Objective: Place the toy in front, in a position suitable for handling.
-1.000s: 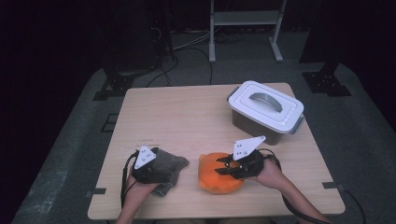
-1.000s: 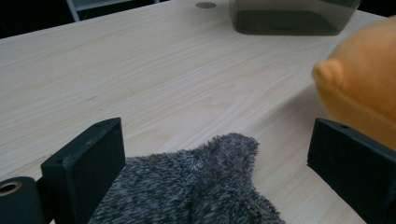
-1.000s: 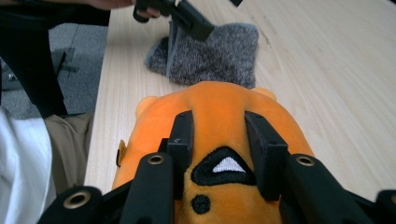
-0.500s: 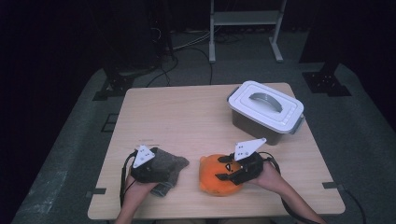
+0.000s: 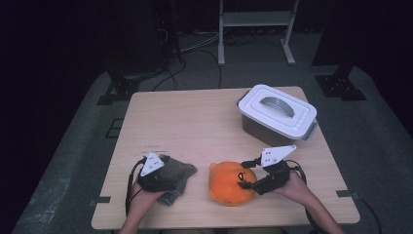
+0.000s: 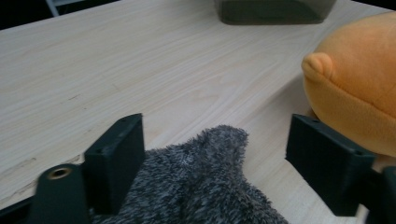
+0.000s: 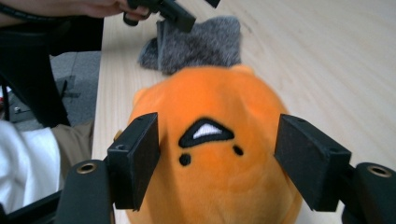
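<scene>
Currently both grippers gape wide, holding nothing: left gripper (image 6: 215, 158) over the grey fuzzy cloth (image 5: 171, 175) at table's 7 o'clock, right gripper (image 7: 217, 158) straddling the orange plush (image 5: 230, 183) at 5 o'clock. Risks: plush squashes and squirts free; cloth bunches, pads catching only loose pile.

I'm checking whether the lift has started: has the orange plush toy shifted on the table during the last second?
No. The orange plush toy lies at the same spot near the table's front edge, equally far from the white lidded box.
</scene>
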Motion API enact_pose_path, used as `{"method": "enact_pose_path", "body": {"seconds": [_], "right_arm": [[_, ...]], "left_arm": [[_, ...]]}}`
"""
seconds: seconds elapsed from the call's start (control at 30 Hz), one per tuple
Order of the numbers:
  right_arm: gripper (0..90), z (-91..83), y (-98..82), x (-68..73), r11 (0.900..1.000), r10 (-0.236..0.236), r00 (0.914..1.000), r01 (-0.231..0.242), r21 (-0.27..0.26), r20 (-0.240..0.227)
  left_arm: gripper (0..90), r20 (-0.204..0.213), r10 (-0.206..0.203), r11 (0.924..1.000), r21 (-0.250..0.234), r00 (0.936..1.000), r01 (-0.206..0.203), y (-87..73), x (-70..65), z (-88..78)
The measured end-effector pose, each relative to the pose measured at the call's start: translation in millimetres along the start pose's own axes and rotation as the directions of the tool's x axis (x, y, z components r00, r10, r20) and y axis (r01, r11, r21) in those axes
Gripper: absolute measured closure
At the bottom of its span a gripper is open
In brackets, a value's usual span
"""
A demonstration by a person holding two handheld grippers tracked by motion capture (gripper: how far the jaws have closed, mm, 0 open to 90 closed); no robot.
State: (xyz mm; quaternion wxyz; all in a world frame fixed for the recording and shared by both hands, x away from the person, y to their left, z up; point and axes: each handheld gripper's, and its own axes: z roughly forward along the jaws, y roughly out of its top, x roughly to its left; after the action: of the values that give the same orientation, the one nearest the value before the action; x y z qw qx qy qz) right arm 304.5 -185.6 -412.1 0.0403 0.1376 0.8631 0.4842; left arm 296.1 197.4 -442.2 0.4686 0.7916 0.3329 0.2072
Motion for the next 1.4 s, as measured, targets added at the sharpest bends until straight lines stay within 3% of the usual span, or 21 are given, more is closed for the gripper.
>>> {"method": "enact_pose_path", "body": {"seconds": [0.17, 0.37, 0.57, 0.67, 0.73, 0.8, 0.97, 1.1, 1.27, 1.4], "right_arm": [[28.2, 1.7, -9.9, -0.2, 1.000, 0.017, 0.9998, -0.017, -0.012, -0.005], [28.1, 5.6, -13.6, 0.8, 1.000, 0.019, 0.9998, -0.019, -0.017, 0.002], [28.0, 6.6, -15.6, 0.5, 1.000, 0.018, 0.9998, -0.018, -0.022, 0.006], [27.9, 7.2, -15.4, 1.7, 1.000, 0.014, 0.9998, -0.014, -0.020, 0.011], [27.9, 7.6, -15.5, 2.1, 1.000, 0.008, 0.9999, -0.008, -0.019, 0.013], [27.8, 7.6, -15.7, 2.1, 1.000, 0.007, 0.9999, -0.007, -0.019, 0.014], [27.6, 7.8, -16.0, 2.2, 1.000, 0.006, 0.9998, -0.006, -0.023, 0.017], [27.4, 8.3, -14.6, 3.5, 1.000, -0.002, 0.9997, 0.002, -0.015, 0.024], [26.5, 7.4, -10.8, 6.1, 1.000, -0.004, 0.9995, 0.004, 0.004, 0.032], [25.7, 1.9, -5.3, 10.2, 0.999, -0.025, 0.9990, 0.024, 0.024, 0.037]], "left_arm": [[28.7, 0.023, 0.008, 0.9996, 0.027, 0.9997, -0.008, -0.4, 1.8, 3.0], [41.9, 0.040, 0.000, 0.9955, 0.094, 0.9992, -0.004, -2.8, 3.9, 8.8], [47.1, 0.043, 0.016, 0.9818, 0.189, 0.9990, -0.023, -12.9, 8.1, 19.4], [47.1, 0.046, -0.001, 0.9767, 0.215, 0.9989, -0.009, -16.0, 10.0, 22.2], [47.1, 0.038, -0.009, 0.9680, 0.251, 0.9992, -0.001, -17.5, 10.3, 24.6], [47.1, 0.036, -0.021, 0.9644, 0.264, 0.9991, 0.011, -17.7, 10.5, 26.0], [47.4, 0.036, -0.034, 0.9597, 0.280, 0.9988, 0.023, -17.4, 11.2, 27.0], [51.3, 0.028, 0.000, 0.9569, 0.290, 0.9996, -0.008, -16.6, 9.6, 27.7], [68.4, 0.042, 0.022, 0.9652, 0.259, 0.9989, -0.033, -20.1, 12.2, 25.1], [74.4, 0.039, 0.053, 0.9676, 0.245, 0.9978, -0.061, -18.7, 9.8, 24.3]]}}
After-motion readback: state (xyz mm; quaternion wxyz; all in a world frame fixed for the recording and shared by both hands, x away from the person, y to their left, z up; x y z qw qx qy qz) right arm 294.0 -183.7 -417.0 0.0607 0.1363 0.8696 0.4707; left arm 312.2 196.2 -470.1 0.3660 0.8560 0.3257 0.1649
